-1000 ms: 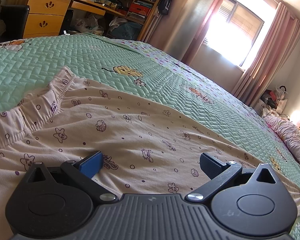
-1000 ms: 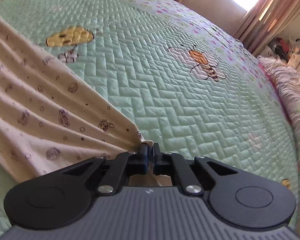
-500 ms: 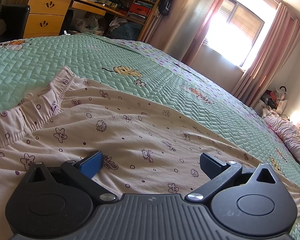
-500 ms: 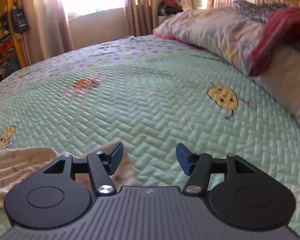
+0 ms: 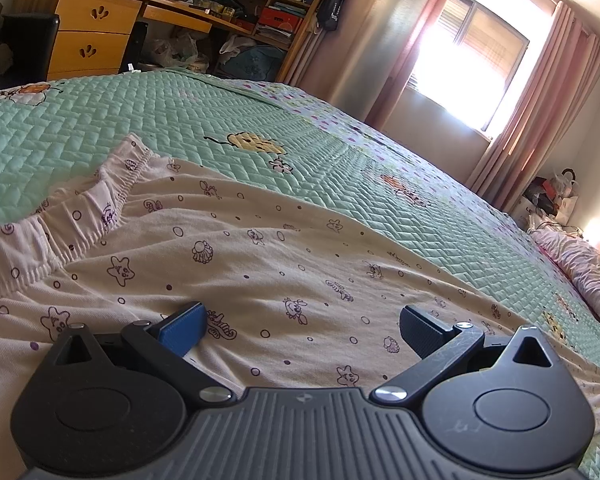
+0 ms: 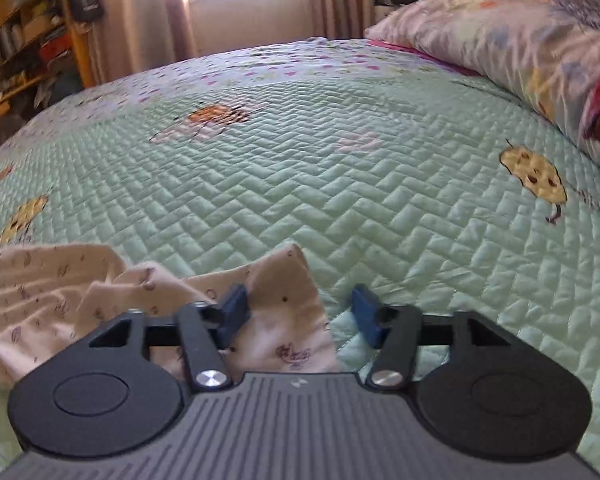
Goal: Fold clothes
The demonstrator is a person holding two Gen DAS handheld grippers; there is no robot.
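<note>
since a second ago the right gripper (image 6: 298,314) has let go of the garment corner it was pinching, swung round so the pillows now fill its view where the window side did, and its jaws have just been narrowing again after springing wide. the left gripper (image 5: 300,330) has not shifted at all.

the pale pink cotton pyjama trousers with small purple cartoon prints (image 5: 260,264) lie spread across the mint green quilted bedspread with herringbone stitching (image 5: 180,120), the gathered elastic waistband (image 5: 100,208) towards the left in the left wrist view. the left gripper hovers low over the cloth with its jaws spread wide and nothing clamped; its blue pad (image 5: 182,330) sits close to the fabric, and i cannot tell whether it touches.

in the right wrist view, a rumpled corner of the trousers (image 6: 284,312) stands up between the right gripper's two blue pads (image 6: 366,316), lying against the left one and clear of the right one. the jaws are partly apart and not pressing the cloth, so the corner is released. a floral pillow (image 6: 500,40) lies at the far right of the bed.
</note>
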